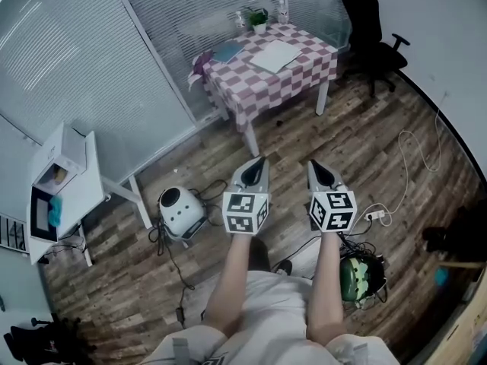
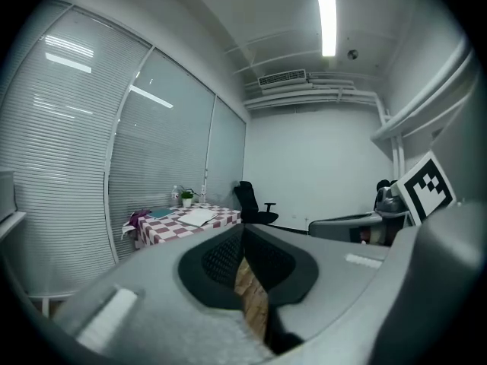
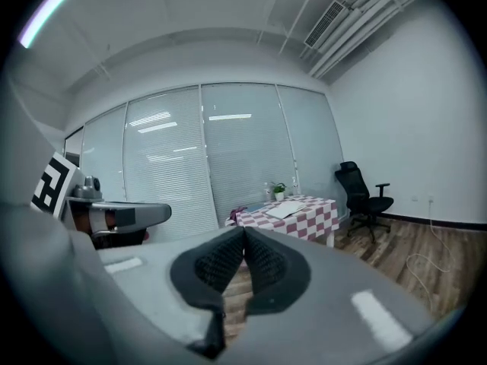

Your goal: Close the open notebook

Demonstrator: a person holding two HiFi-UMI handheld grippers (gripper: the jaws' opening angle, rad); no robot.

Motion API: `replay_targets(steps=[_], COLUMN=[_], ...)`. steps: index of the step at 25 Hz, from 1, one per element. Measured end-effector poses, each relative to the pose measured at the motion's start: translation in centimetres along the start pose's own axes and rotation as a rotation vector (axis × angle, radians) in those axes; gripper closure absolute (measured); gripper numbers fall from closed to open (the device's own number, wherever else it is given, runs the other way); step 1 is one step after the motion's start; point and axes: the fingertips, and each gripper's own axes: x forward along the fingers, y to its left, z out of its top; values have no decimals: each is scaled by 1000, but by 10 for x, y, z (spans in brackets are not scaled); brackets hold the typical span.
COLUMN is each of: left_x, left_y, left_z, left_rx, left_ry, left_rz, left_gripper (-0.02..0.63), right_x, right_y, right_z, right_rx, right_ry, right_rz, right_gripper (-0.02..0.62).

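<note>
An open white notebook (image 1: 275, 55) lies flat on a small table with a pink-and-white checked cloth (image 1: 304, 74) across the room; it also shows far off as the notebook (image 2: 196, 217) and the notebook (image 3: 287, 210). My left gripper (image 1: 258, 160) and right gripper (image 1: 314, 164) are held side by side over the wooden floor, well short of the table. Both are shut with nothing between their jaws. The left gripper (image 2: 242, 228) and right gripper (image 3: 243, 230) point toward the table.
On the table also lie a blue-green book (image 1: 226, 51), a purple cloth (image 1: 199, 65) and a potted plant (image 1: 259, 19). A black office chair (image 1: 371, 29) stands to its right. A white round device (image 1: 179, 210) and cables (image 1: 411, 166) lie on the floor; a white desk (image 1: 65, 196) stands left.
</note>
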Motion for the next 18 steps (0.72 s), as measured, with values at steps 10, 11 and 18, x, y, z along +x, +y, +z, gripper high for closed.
replay_targets(steps=[10, 11, 18], left_x=[38, 42, 99], left_y=[33, 40, 82], left_z=[-11, -13, -21], left_rx=[-50, -54, -92], left_ry=[20, 24, 58], left_rz=[-32, -36, -81], left_gripper=[598, 598, 598], right_x=[40, 46, 104], right_y=[-11, -11, -37], right_z=[-5, -6, -23], right_rx=[20, 25, 39], right_ry=[30, 35, 104], right_rz=[-32, -37, -99], right_gripper=[594, 594, 594])
